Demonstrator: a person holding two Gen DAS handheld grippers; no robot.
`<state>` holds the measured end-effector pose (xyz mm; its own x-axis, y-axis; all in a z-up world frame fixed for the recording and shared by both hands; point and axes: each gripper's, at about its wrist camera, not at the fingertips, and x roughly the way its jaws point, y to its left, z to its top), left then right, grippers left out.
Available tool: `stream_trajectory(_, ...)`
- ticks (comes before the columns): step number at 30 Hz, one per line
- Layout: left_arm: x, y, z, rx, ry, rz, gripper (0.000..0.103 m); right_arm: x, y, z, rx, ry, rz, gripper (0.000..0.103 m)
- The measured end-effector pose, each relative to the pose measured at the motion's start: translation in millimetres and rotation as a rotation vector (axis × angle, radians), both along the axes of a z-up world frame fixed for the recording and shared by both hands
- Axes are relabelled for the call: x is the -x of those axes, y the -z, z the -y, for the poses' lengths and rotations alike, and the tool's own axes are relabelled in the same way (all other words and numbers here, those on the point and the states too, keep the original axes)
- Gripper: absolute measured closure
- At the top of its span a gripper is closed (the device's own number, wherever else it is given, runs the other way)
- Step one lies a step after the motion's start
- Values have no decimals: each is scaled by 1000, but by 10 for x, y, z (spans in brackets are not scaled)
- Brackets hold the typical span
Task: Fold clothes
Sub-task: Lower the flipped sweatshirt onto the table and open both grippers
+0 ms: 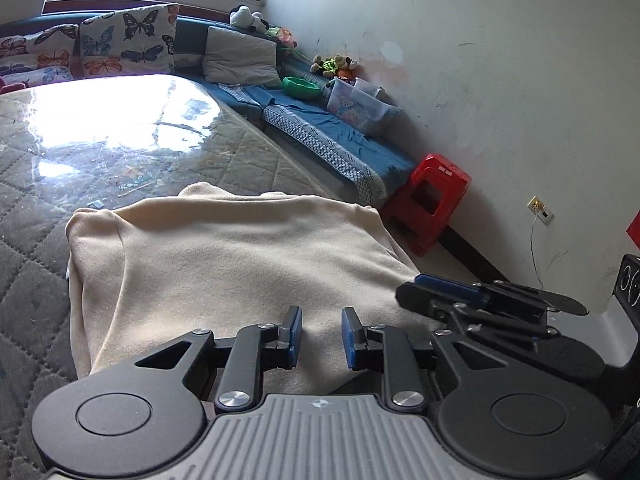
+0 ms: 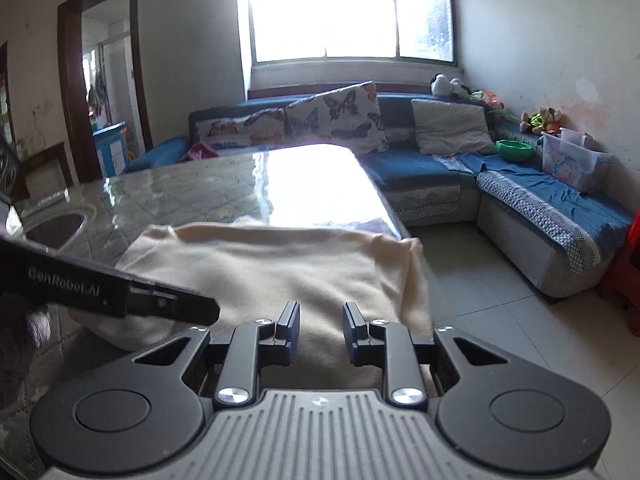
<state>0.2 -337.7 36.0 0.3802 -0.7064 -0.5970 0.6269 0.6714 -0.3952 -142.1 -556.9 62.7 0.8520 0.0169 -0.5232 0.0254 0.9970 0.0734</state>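
Both grippers (image 1: 320,334) (image 2: 321,330) slightly open, empty, over cream garment (image 1: 240,256); red stool (image 1: 430,204) beyond table edge

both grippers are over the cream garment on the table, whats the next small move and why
Probably lower both grippers onto the cream garment's near edge and pinch it. The left gripper and right gripper both hover over it with a gap between the pads and no cloth in them, and the garment lies flat.

Right gripper (image 2: 320,328) hangs over the near end of a cream garment (image 2: 280,264) spread on the glass-topped table (image 2: 200,188), jaws a bit apart, nothing pinched. Left gripper (image 2: 176,304) pokes in from the left. Blue sofa (image 2: 440,168) behind.
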Motion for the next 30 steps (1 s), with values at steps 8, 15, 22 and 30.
stream_trajectory(8, 44, -25, -100, 19, 8, 8, 79, 56, 76, 150, -46, 38, -19, 80)
stream_trajectory(15, 90, -66, -423, -2, -63, 31, 79, 10, -17, -3, -41, -22, 8, 73)
stream_trajectory(22, 71, -5, -607, -10, -117, -8, 79, -94, 118, -210, 7, -68, -19, 62)
stream_trajectory(30, 140, -90, -712, -1, -155, 3, 63, -53, 94, -264, 25, -62, -11, 41)
